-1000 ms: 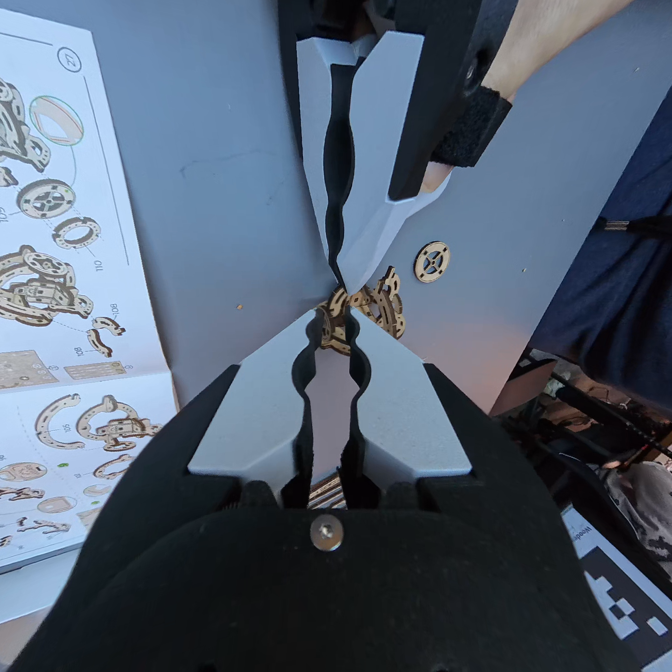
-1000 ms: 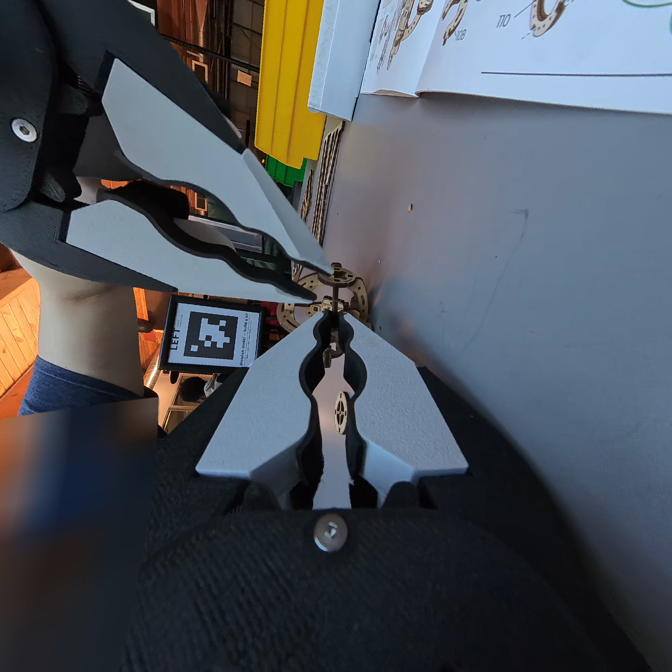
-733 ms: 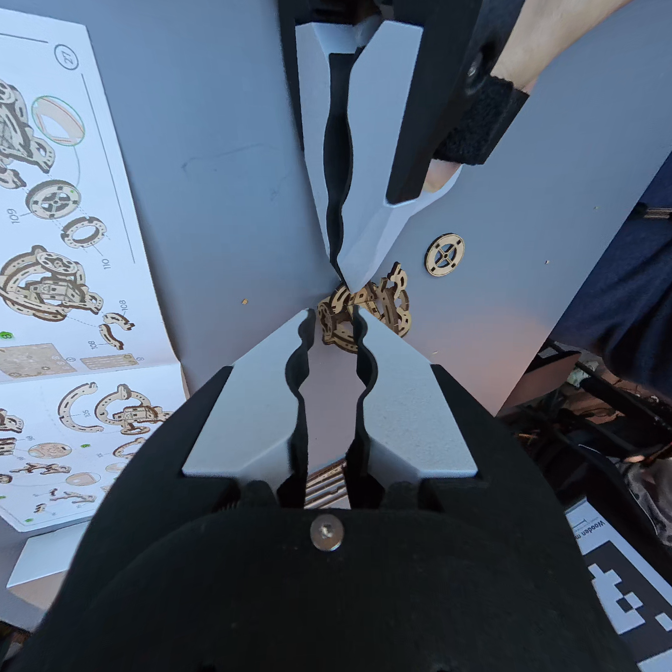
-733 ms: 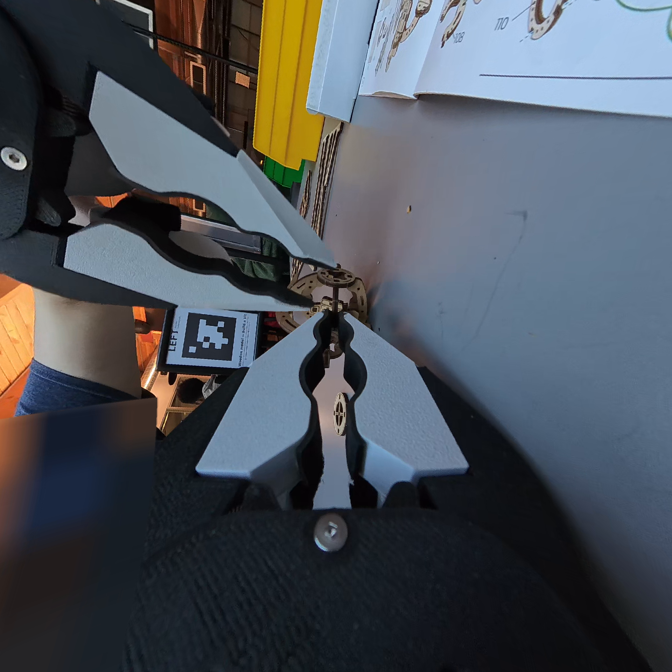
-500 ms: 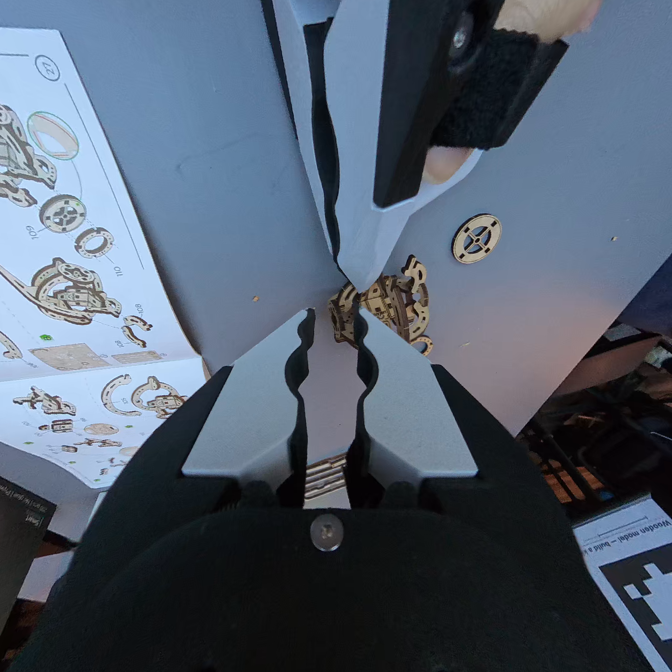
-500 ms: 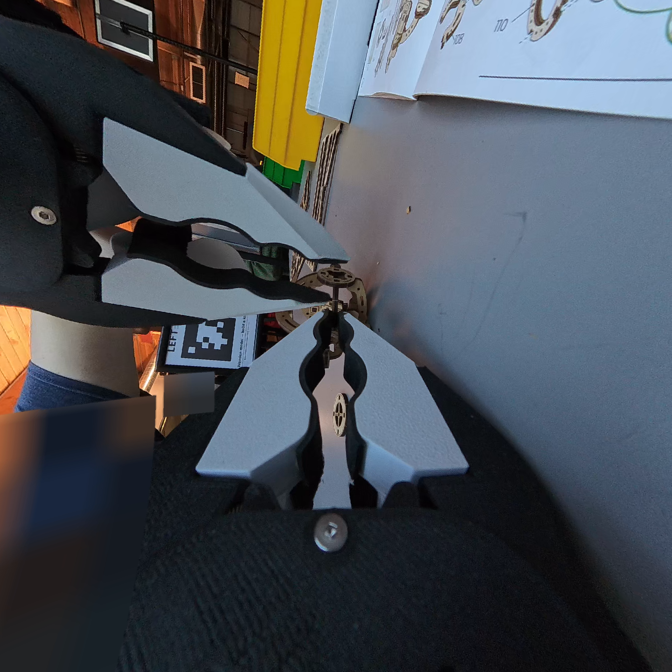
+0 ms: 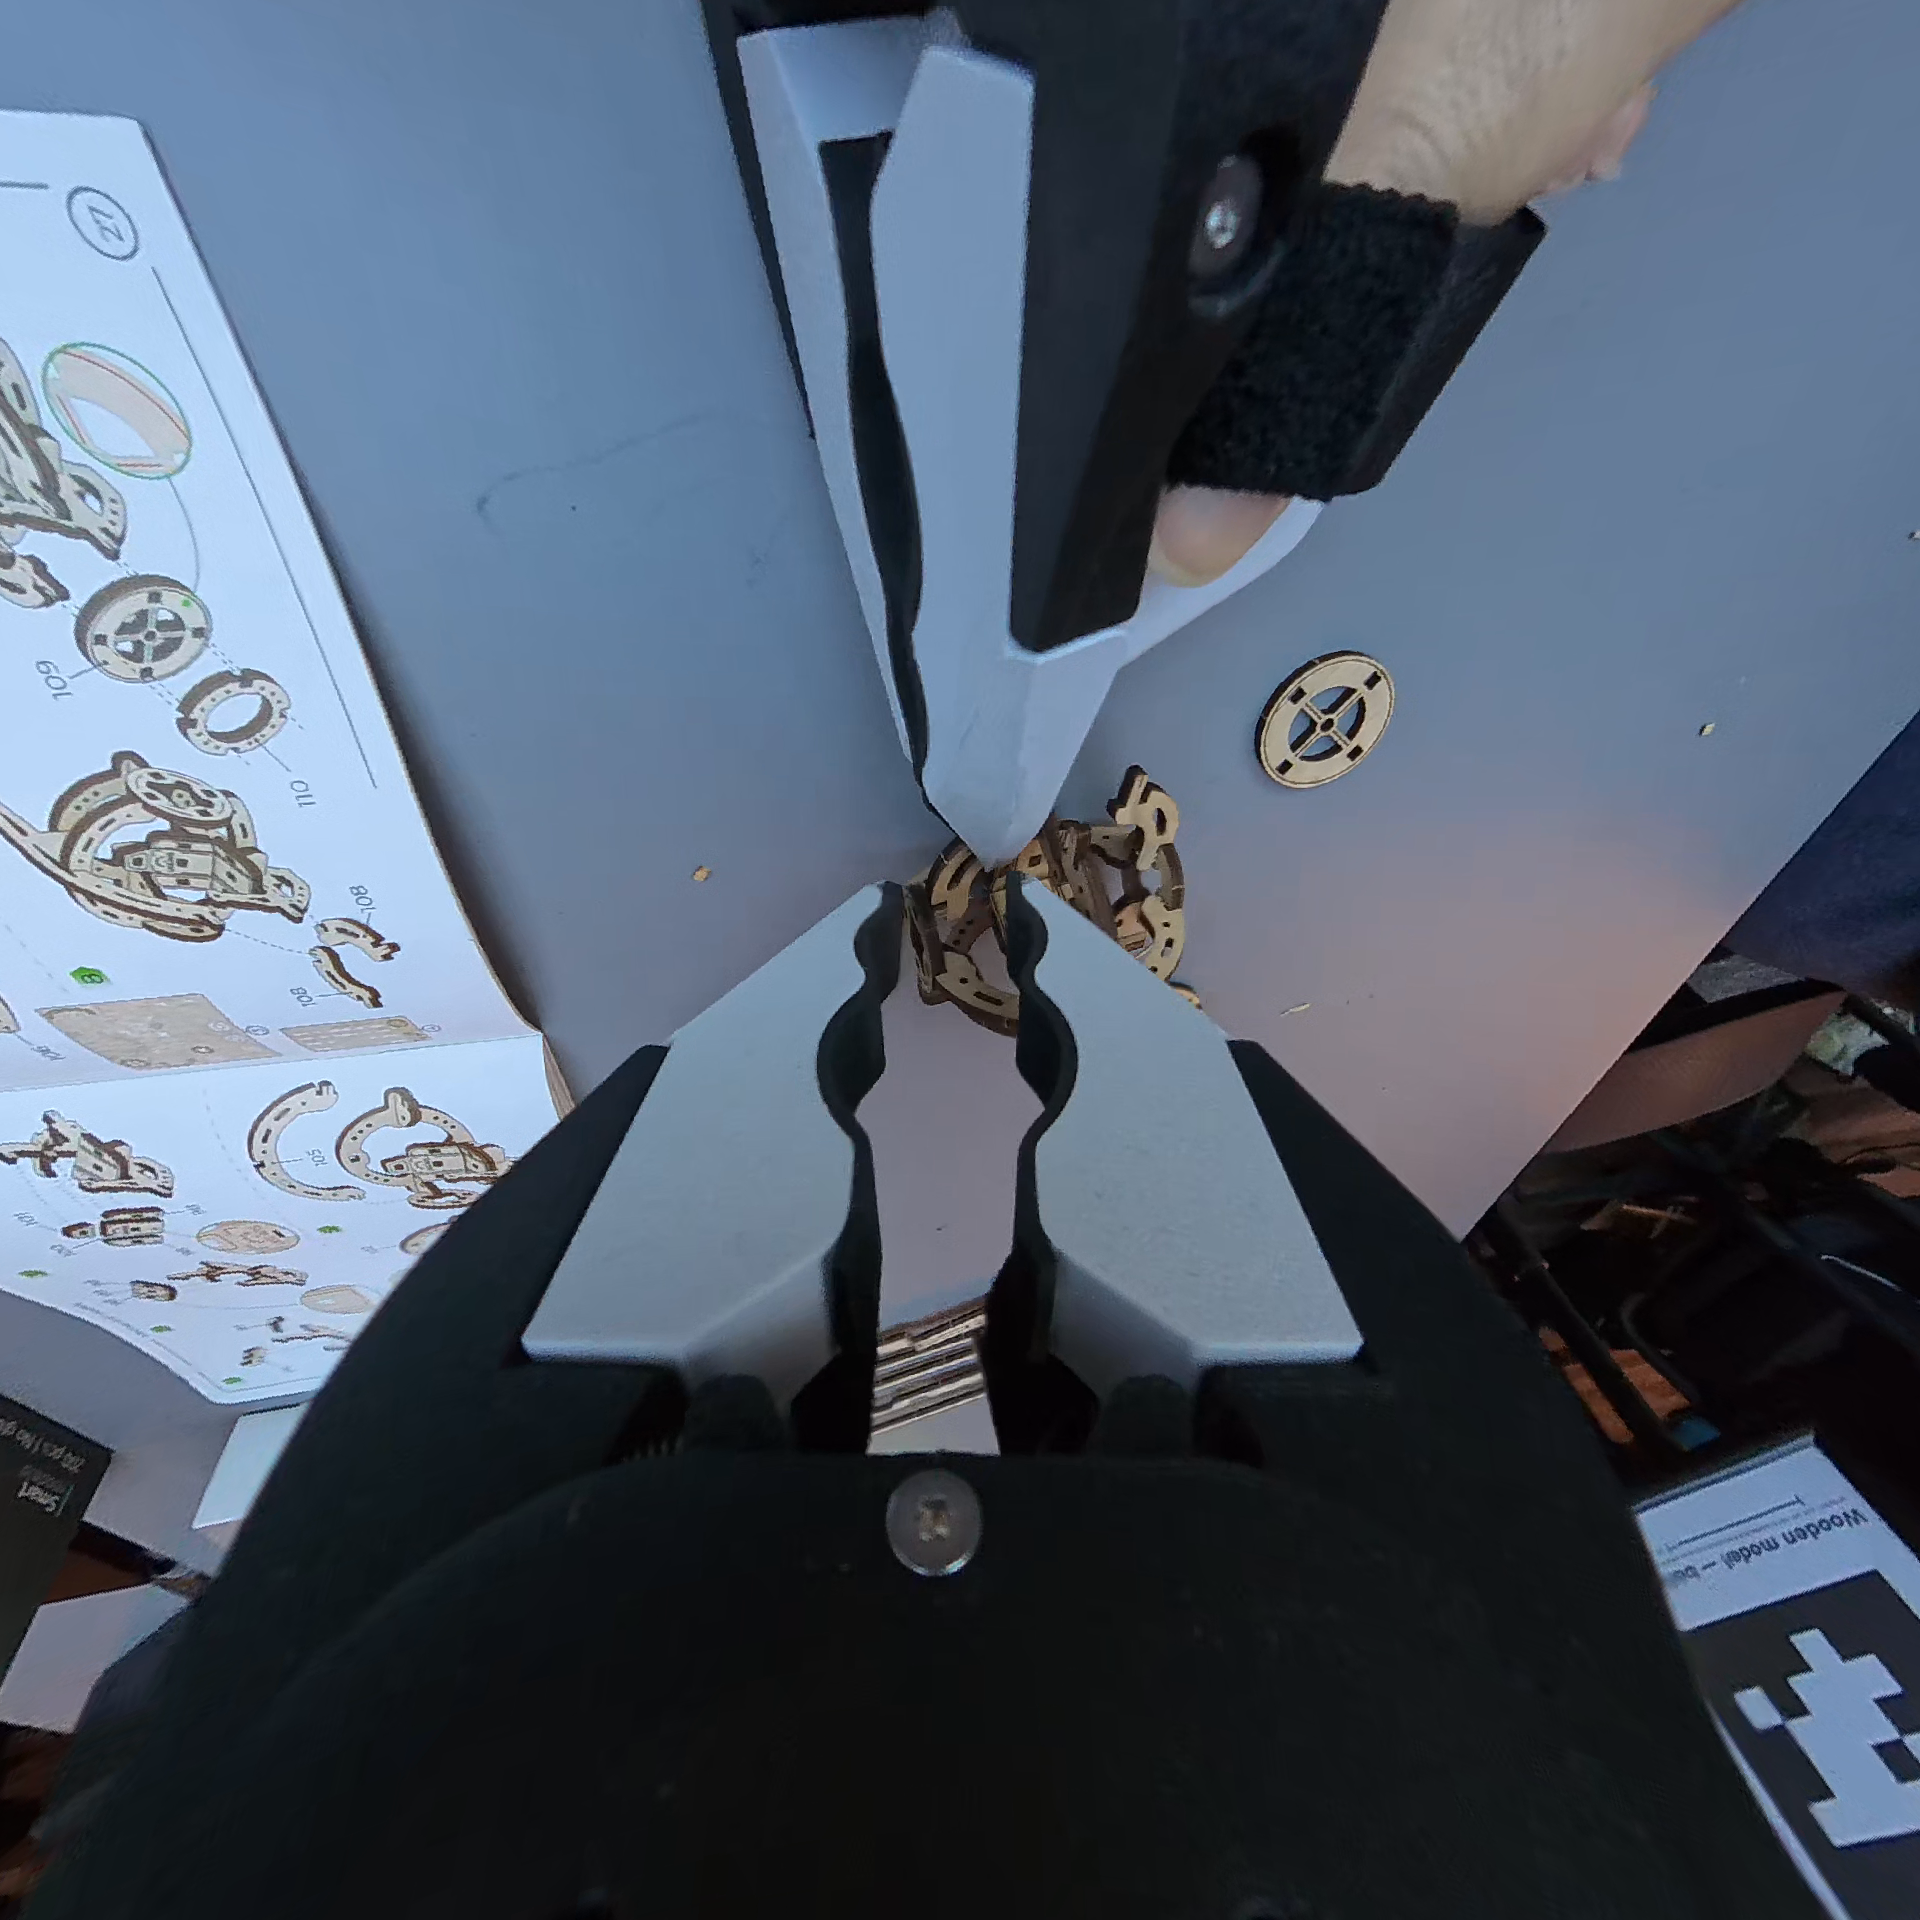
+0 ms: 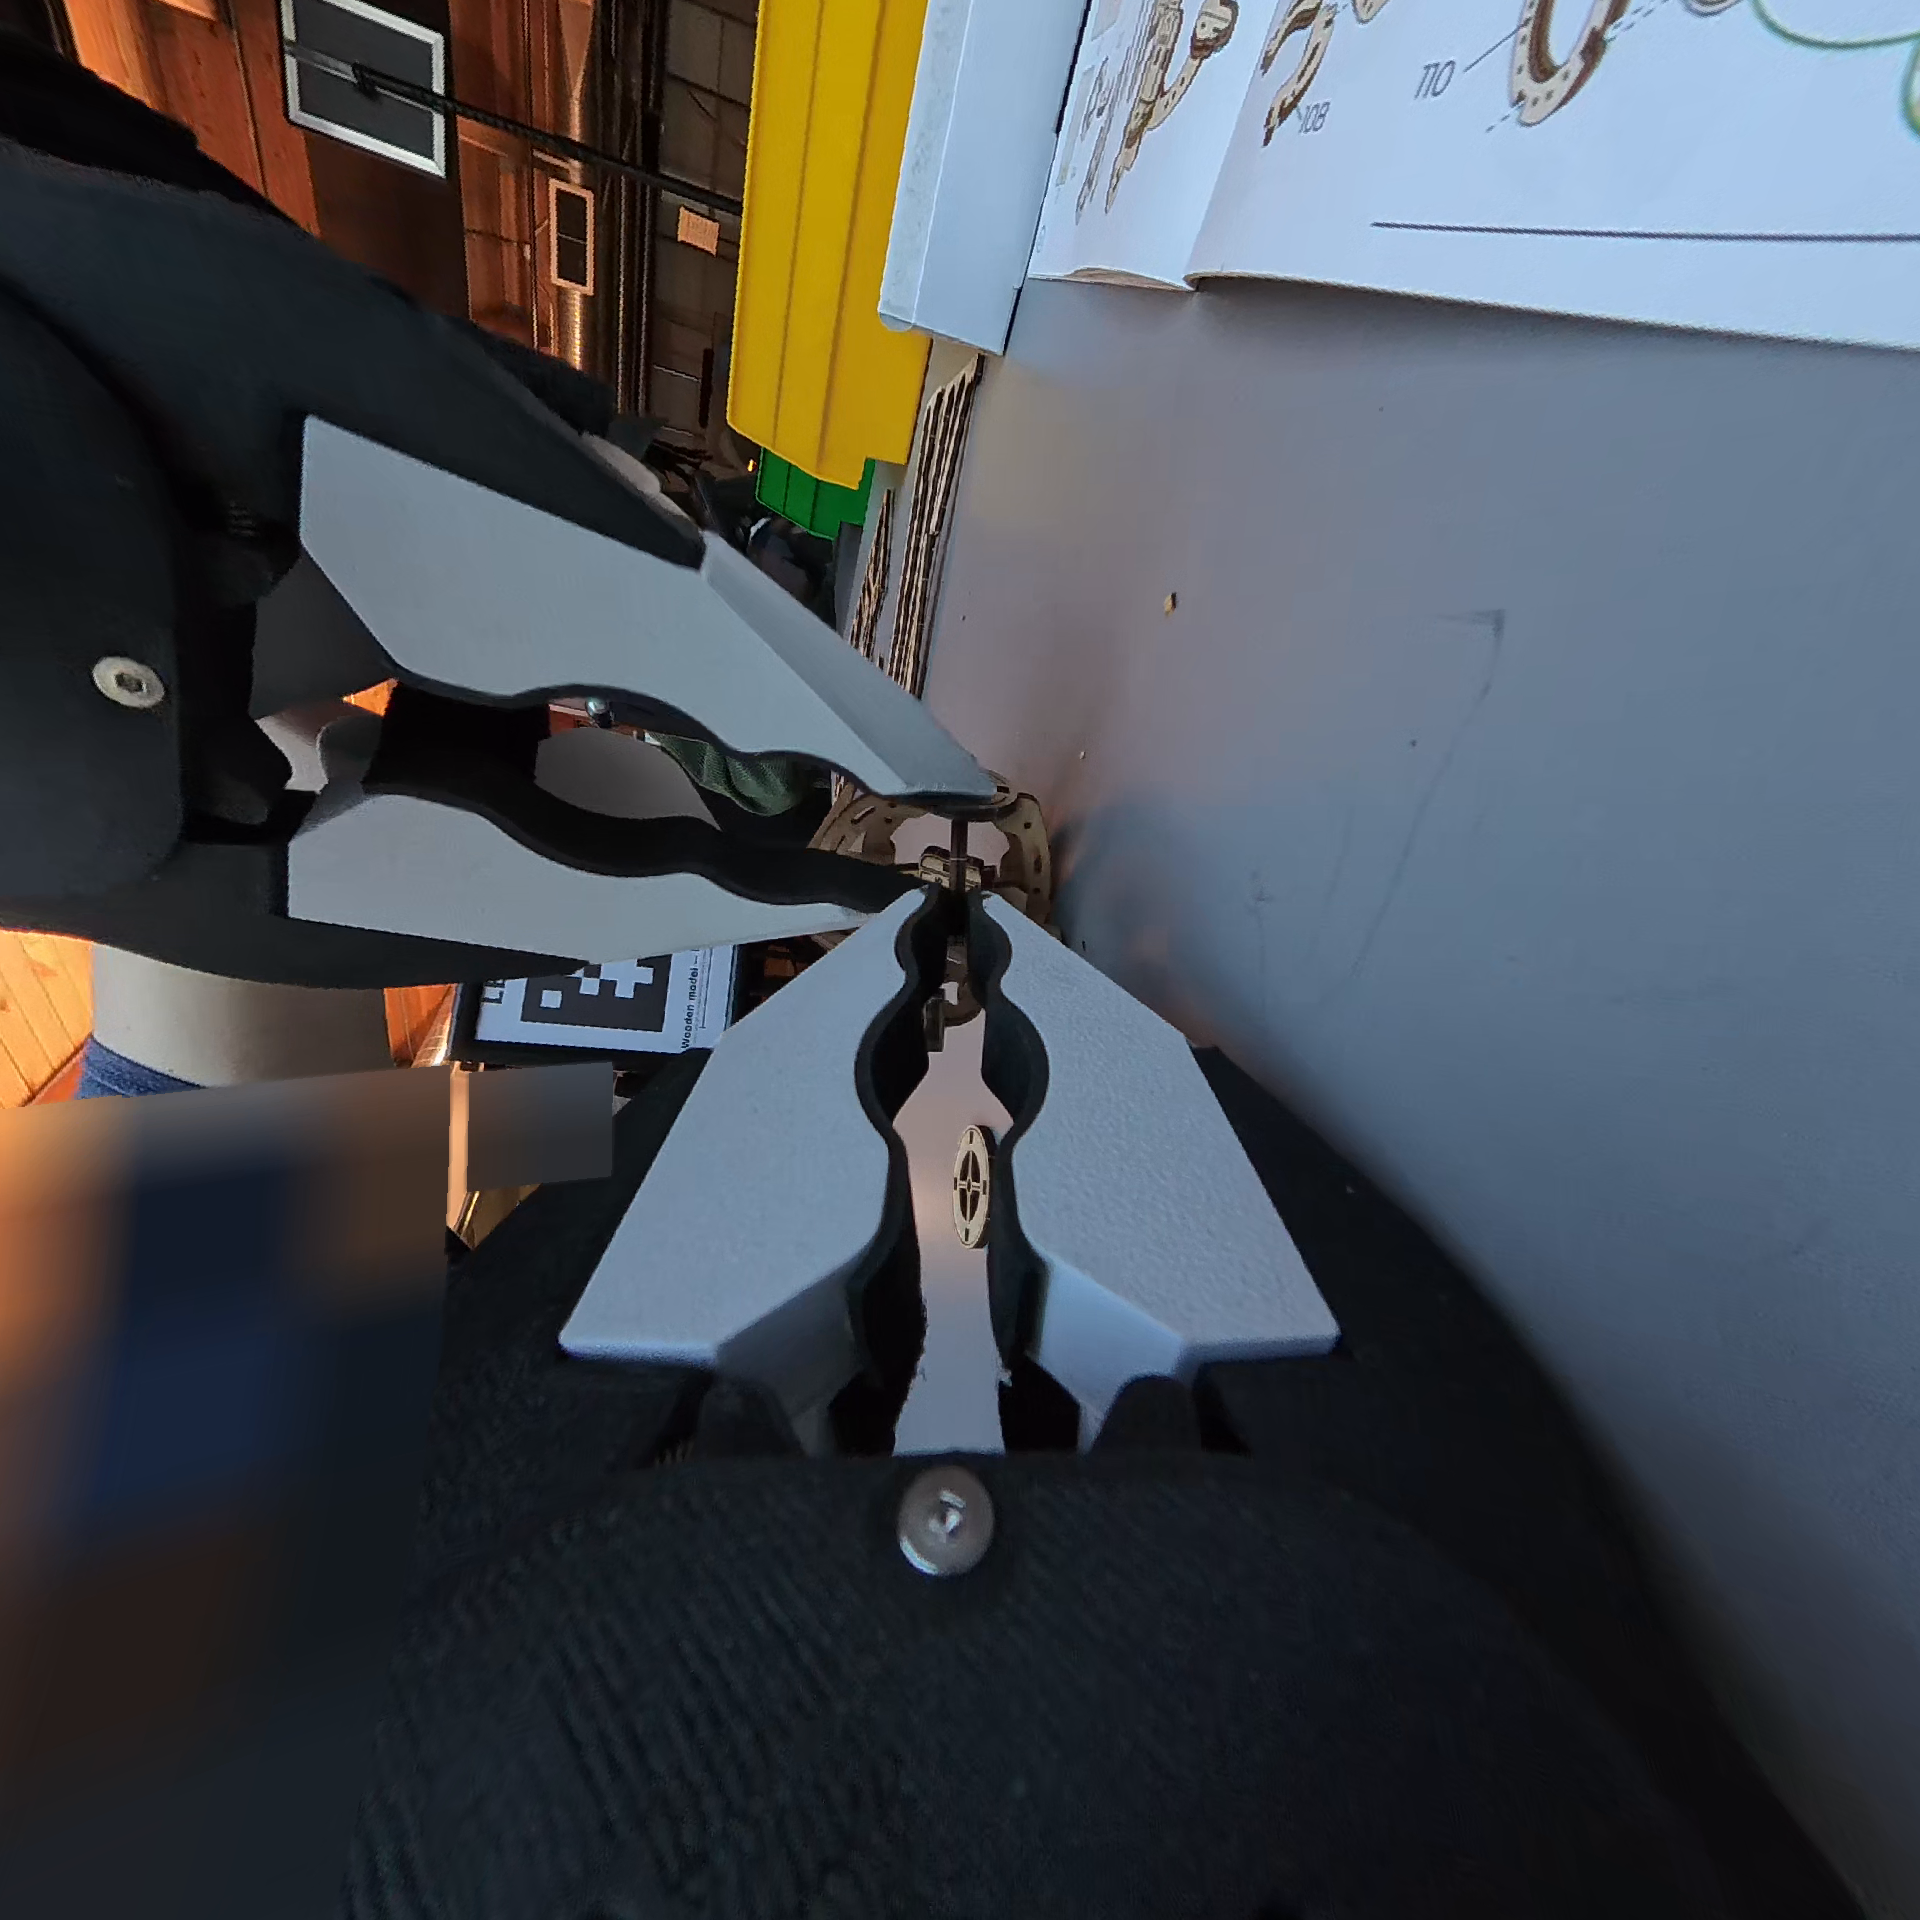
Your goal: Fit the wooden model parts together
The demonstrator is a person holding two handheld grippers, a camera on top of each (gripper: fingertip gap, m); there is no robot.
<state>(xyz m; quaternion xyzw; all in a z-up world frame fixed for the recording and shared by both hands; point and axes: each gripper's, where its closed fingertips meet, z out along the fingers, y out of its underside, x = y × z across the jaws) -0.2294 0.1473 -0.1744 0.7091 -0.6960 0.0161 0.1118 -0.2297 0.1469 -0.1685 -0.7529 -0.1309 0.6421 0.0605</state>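
The wooden model [image 7: 1049, 914], a small openwork assembly of rings and curved pieces, sits on the grey table [image 7: 582, 436] between the two grippers, whose tips meet at it from opposite sides. The left gripper [image 7: 948, 902] reaches in from the near side with its fingers set apart; a ringed part of the model lies in the gap at the tips, and the right finger's inner edge touches it, though whether the left finger also presses on it cannot be told. In the right wrist view the left gripper [image 8: 925, 831] comes in from the left, its two fingertips bracketing the model [image 8: 1013, 847] above and below with a clear gap between them.

The right gripper [image 8: 948, 902] has its tips drawn nearly together on a thin upright piece of the model, pinching it. From the left wrist view the right gripper [image 7: 971, 831] comes down from the far side, its tip resting on top of the model, with a person's hand [image 7: 1455, 125] strapped to it.

A loose wooden wheel [image 7: 1327, 720] with a cross-shaped hub lies flat on the table, right of the model and apart from it. An open booklet [image 7: 208, 790] of assembly drawings lies at the left. A card [image 7: 1787, 1683] with a black-and-white square marker sits at the near right, off the table's edge
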